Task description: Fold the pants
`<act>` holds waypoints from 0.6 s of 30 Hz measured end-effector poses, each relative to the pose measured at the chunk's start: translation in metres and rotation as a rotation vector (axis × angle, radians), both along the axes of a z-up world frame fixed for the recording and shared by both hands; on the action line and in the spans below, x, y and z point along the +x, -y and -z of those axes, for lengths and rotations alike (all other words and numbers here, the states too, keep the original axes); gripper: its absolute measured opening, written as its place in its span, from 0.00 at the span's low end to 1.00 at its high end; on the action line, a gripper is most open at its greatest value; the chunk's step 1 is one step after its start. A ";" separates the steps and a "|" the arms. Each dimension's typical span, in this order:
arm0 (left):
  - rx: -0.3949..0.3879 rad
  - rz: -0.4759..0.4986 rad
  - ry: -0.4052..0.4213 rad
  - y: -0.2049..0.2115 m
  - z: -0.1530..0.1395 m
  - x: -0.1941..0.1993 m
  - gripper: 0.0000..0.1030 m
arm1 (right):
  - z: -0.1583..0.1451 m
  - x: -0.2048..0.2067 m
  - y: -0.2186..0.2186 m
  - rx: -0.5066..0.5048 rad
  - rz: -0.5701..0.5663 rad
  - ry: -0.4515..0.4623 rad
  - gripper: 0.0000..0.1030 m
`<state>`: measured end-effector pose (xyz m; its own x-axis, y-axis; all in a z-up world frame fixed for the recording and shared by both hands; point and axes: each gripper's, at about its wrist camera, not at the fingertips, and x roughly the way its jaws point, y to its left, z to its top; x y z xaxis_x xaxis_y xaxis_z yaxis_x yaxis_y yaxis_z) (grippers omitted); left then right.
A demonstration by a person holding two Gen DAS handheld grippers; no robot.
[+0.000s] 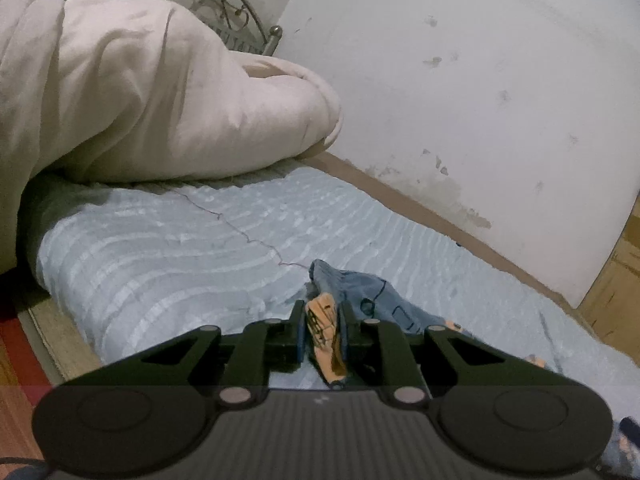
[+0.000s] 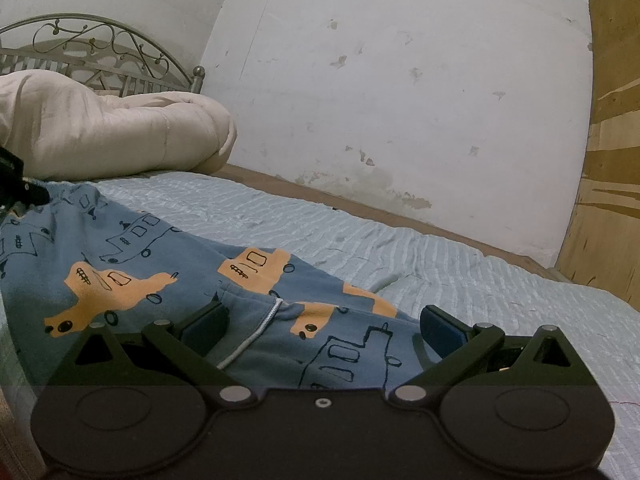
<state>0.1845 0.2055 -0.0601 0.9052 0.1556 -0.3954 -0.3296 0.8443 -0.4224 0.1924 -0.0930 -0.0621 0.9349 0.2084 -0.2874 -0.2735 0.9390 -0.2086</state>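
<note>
Pants (image 2: 168, 276): we are looking at a small blue pair printed with orange and outlined vehicles, lying spread on the pale blue bedspread (image 2: 400, 248), well short of the heaped cream duvet (image 2: 112, 132) at the headboard (image 2: 100, 52) end.
Handling: we are judging the fabric to be soft, light knit that is draping and bunching freely; it is not fragile, and it is likely to sag wherever we are not supporting it.
Where to hold: we are favouring hems, the waistband and the doubled edges, since a pinch on a single loose layer is likely to slip or drag only part of the cloth.
Left gripper (image 1: 320, 328): we are seeing its fingers closed on a bunched fold of the pants, with an orange patch squeezed between the blue pads and the rest of the cloth trailing off to the right over the bedspread.
Right gripper (image 2: 324, 324): we are seeing its fingers spread wide, one on each side of the garment near the white drawstring (image 2: 256, 332), with the cloth lying between and beneath them; we are not able to tell whether the pads are touching it.
Between the two: we are reading the pants as stretched from the left grip toward the right fingers, with the left tool showing at the far left edge of the right view.
Likely trouble: we are expecting wrinkles under the fold if the free side is lifted unevenly.
</note>
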 end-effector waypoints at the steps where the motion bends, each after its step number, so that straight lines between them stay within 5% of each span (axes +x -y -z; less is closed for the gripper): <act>1: 0.000 0.000 0.001 0.000 -0.003 0.000 0.16 | 0.000 0.000 0.000 -0.001 0.000 -0.001 0.99; 6: 0.073 0.010 0.005 0.012 -0.026 -0.002 0.15 | -0.001 0.001 0.000 -0.007 0.006 0.002 0.99; 11: 0.137 0.093 0.098 0.038 -0.066 -0.006 0.15 | -0.004 -0.001 -0.003 -0.012 0.009 0.009 0.99; 18: 0.221 0.229 0.201 0.090 -0.111 -0.009 0.15 | -0.037 -0.021 0.028 0.113 0.007 0.115 0.99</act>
<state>0.1757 0.1159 0.0504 0.9825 0.0021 -0.1863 -0.0511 0.9646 -0.2587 0.1717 -0.1209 -0.0249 0.9617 0.2271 -0.1537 -0.2476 0.9600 -0.1311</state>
